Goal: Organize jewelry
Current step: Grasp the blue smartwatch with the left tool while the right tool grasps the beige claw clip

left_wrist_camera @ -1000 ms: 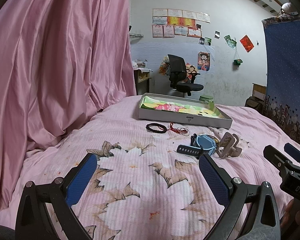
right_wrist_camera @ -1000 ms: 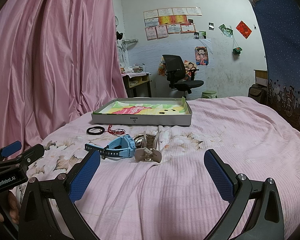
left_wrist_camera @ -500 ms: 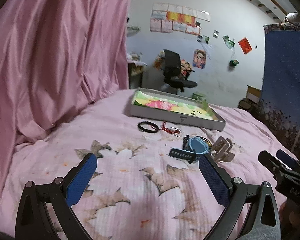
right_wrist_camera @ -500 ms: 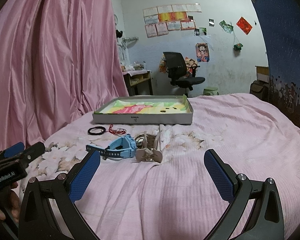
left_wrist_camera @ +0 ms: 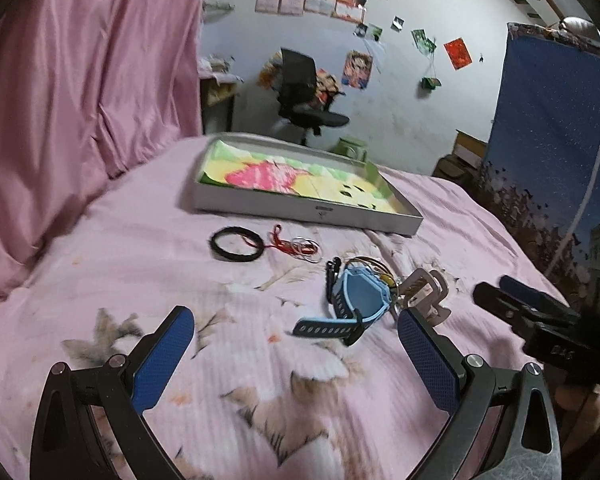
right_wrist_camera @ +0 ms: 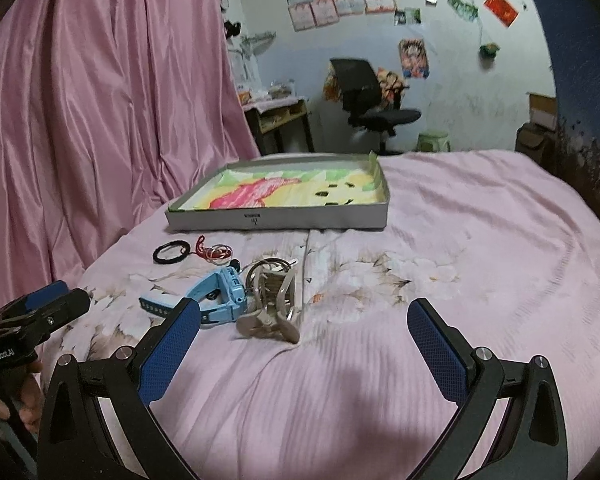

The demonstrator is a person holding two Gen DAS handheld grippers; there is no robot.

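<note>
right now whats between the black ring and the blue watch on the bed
A small tangle of red cord and thin silver rings lies between the black ring and the blue watch, clearest in the left wrist view.

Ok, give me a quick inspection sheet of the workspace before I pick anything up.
Surface: pink floral bedspread, wrinkled.
Job's things: shallow grey box with a colourful lining, nothing seen inside; black ring bracelet; red cord with thin silver rings; blue watch; beige hair claw clip beside the watch.
Clutter: nothing seen.
Grippers: left hand-held gripper open, empty; right hand-held gripper open, empty; both apart from the bedspread's items.
Cables: nothing seen.
Surroundings: pink curtain, black office chair, posters on the wall.
</note>
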